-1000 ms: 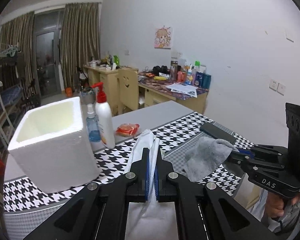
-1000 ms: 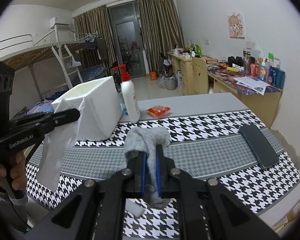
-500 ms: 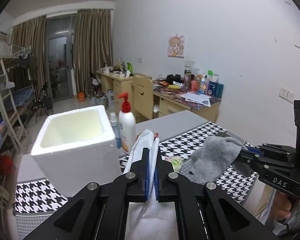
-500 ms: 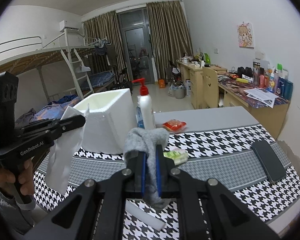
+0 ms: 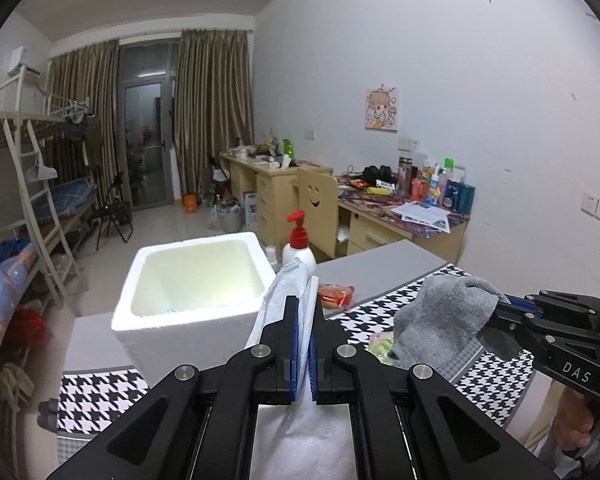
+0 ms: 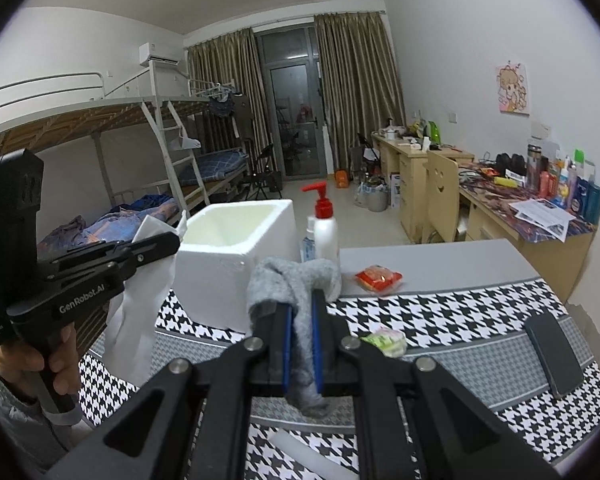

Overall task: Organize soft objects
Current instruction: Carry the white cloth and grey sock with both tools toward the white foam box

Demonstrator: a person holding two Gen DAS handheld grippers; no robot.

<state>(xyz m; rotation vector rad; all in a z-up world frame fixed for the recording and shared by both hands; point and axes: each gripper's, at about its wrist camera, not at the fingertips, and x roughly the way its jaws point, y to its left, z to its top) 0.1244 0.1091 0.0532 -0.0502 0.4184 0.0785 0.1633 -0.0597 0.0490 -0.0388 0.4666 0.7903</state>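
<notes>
My left gripper (image 5: 304, 304) is shut on a limp white cloth (image 5: 284, 292), held above the table just in front of the white foam box (image 5: 160, 332). The right wrist view shows that white cloth (image 6: 136, 320) hanging from the left gripper (image 6: 176, 240) beside the box's (image 6: 216, 280) left wall. My right gripper (image 6: 300, 300) is shut on a grey cloth (image 6: 292, 276), which drapes over its fingers. From the left wrist view, the grey cloth (image 5: 440, 320) and right gripper (image 5: 496, 312) hover to the right of the box. The box's top is open.
A red-capped pump bottle (image 6: 326, 236) and a small clear bottle (image 6: 307, 240) stand right of the box. On the houndstooth table cover (image 6: 460, 312) lie a red packet (image 6: 378, 276), a green packet (image 6: 384, 340) and a black phone (image 6: 554, 356). Desks, a chair and a bunk bed stand beyond.
Both grippers have risen and come closer to the foam box, whose open top now shows more fully. Each still holds its cloth.
</notes>
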